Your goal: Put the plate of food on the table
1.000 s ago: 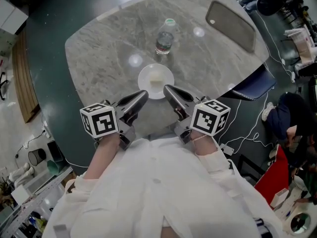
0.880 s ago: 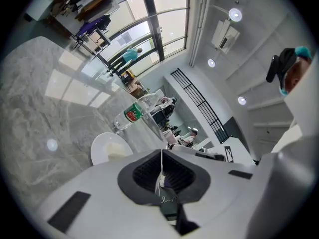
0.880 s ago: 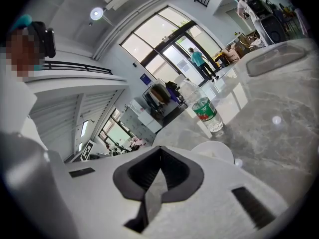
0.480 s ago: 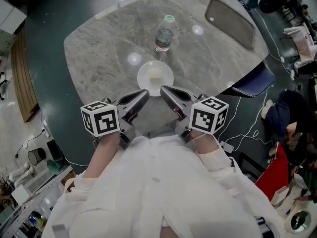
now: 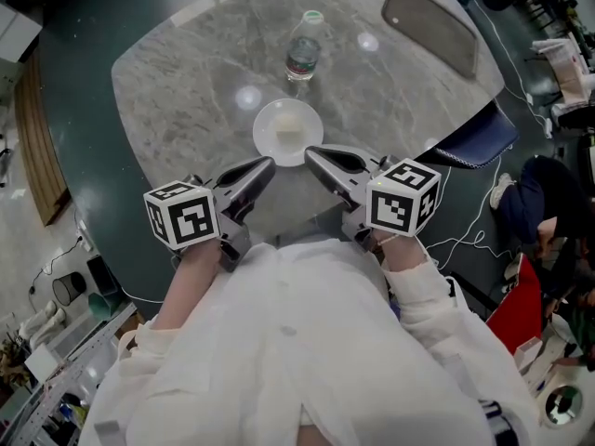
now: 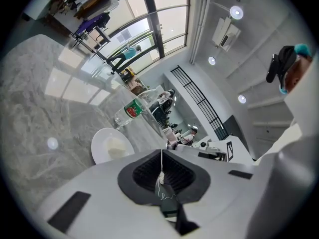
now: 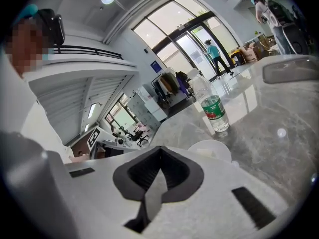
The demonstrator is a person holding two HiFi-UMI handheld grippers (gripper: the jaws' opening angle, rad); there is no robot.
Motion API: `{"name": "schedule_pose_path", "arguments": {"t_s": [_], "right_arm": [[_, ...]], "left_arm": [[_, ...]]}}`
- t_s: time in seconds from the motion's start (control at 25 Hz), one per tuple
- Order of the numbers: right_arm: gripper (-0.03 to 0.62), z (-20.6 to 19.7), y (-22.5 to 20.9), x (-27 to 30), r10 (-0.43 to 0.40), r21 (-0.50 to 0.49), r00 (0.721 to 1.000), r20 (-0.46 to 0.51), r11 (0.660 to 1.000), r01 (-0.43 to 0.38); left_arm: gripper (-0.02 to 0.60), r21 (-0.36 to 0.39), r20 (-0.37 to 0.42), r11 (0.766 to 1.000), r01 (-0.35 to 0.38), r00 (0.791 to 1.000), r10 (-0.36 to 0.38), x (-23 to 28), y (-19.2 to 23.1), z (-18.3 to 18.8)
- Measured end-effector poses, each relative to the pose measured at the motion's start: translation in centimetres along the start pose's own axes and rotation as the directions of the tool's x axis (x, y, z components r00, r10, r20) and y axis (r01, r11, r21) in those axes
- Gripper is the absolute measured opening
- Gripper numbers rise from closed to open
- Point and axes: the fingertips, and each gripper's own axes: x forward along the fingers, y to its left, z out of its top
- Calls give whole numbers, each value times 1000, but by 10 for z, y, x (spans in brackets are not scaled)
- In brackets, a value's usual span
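Person in a white top (image 5: 307,342) stands at the near edge of the grey marble table (image 5: 177,100), with 1 gripper in each hand. The left gripper (image 5: 267,163) is pressed together with nothing in it, its marker cube (image 5: 182,216) back by the wrist. Same for the right gripper (image 5: 310,153): jaws squeezed together on nothing, cube (image 5: 403,198) behind it. Both tips point inward, just beside the near rim of the plate (image 5: 265,136), and neither one has hold of it. The plate sits flat on the table with a pale bit of food (image 5: 290,134) in the middle. Further back stands 1 water bottle (image 5: 301,52), upright, green label. Far right there's a dark rounded slab (image 5: 432,28) lying on the table.
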Motion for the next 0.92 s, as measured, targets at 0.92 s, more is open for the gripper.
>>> {"name": "schedule_pose_path", "arguments": {"t_s": [0.92], "right_arm": [[3, 0, 9, 5, 96, -115, 983, -155, 987, -115]], "left_arm": [[21, -19, -19, 1000, -4, 1000, 4, 5, 9, -2]]}}
